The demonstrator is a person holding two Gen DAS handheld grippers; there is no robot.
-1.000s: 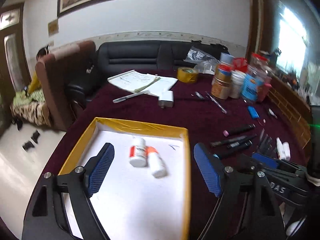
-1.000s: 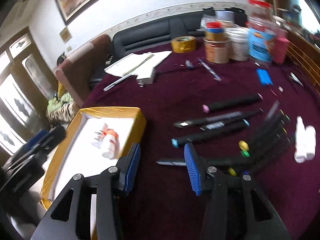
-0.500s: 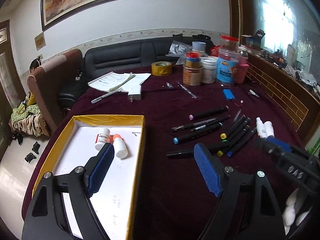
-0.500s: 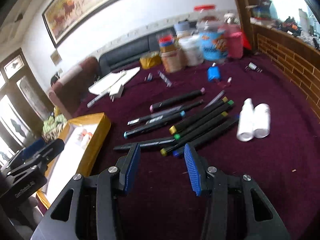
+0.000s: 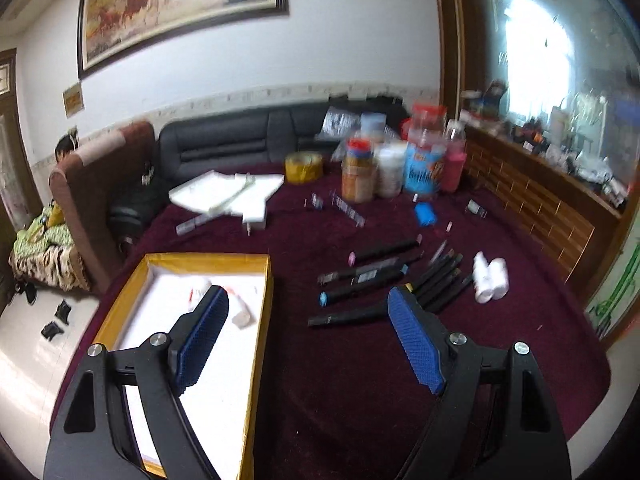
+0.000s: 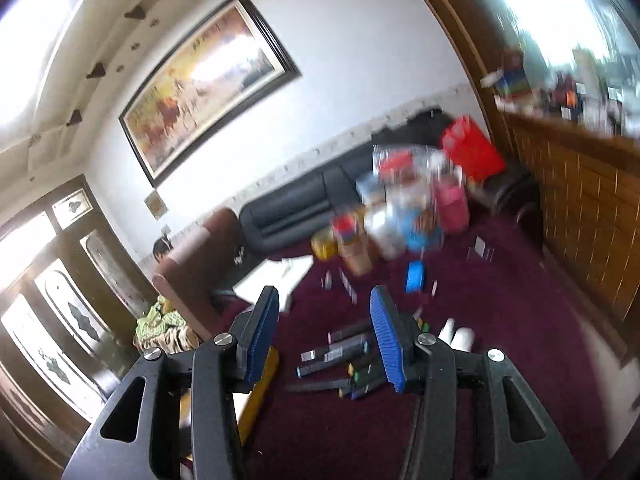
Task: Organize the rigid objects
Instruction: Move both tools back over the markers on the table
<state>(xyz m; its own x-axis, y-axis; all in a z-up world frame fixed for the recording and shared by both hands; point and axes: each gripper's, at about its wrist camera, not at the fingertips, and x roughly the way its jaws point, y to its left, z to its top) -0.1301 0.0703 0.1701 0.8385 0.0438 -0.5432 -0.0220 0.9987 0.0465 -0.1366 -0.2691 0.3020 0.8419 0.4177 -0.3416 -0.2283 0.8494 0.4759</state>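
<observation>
Markers (image 5: pixel 376 276) beyond empty left claw (image 5: pixel 308 334)

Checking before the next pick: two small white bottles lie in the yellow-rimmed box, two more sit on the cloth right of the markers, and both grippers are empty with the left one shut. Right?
Not quite. The left gripper is open, jaws wide apart with nothing between them, as the left wrist view shows. The rest stands: bottles in the box, the pair on the cloth right of the markers, and the right gripper empty too.

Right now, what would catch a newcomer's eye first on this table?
The fan of black markers lying mid-table on the maroon cloth, with two small white bottles just to their right. To their left, the yellow-rimmed box holds two more bottles. Colourful jars crowd the far edge.
</observation>
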